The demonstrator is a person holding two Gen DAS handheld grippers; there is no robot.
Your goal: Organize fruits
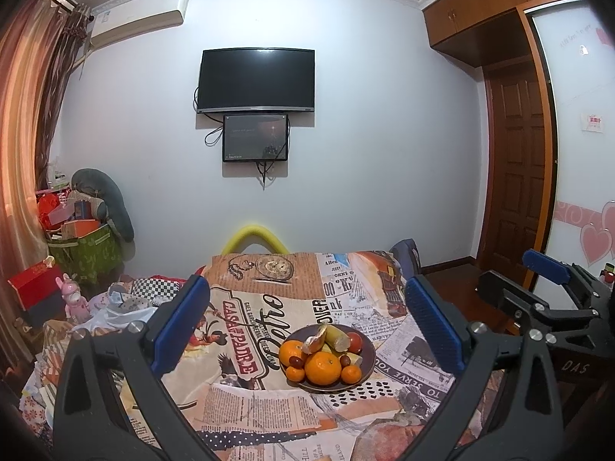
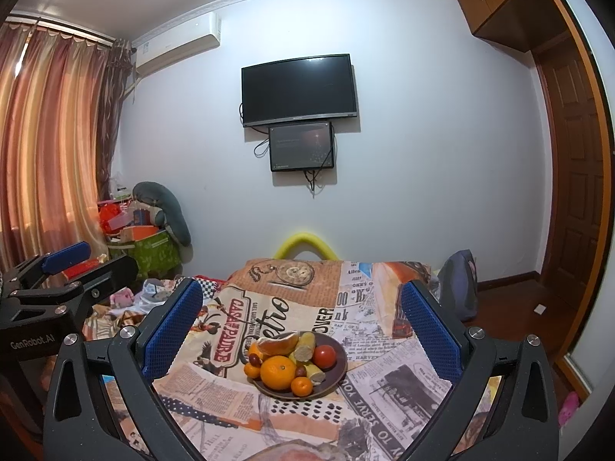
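Bedroom, tabletop (image 1: 246, 403) under a newsprint-pattern cloth. All visible fruit (oranges (image 1: 323, 367), banana pieces, tomato) sits piled on one dark plate (image 1: 369, 349), none loose. Fits either sorted or about to be unloaded. Left claw (image 1: 307, 330) and right claw (image 2: 301, 330) both wide open, empty, hovering near side.

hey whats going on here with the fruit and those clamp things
A person holds two handheld claws, both open and holding nothing, above a table with a printed cloth. The left claw and right claw both point at a dark plate piled with fruit: a big orange, smaller ones, a tomato, bananas and a few grapes. All the fruit lies on the plate; whether it was just gathered or is about to be sorted, the pictures cannot tell.
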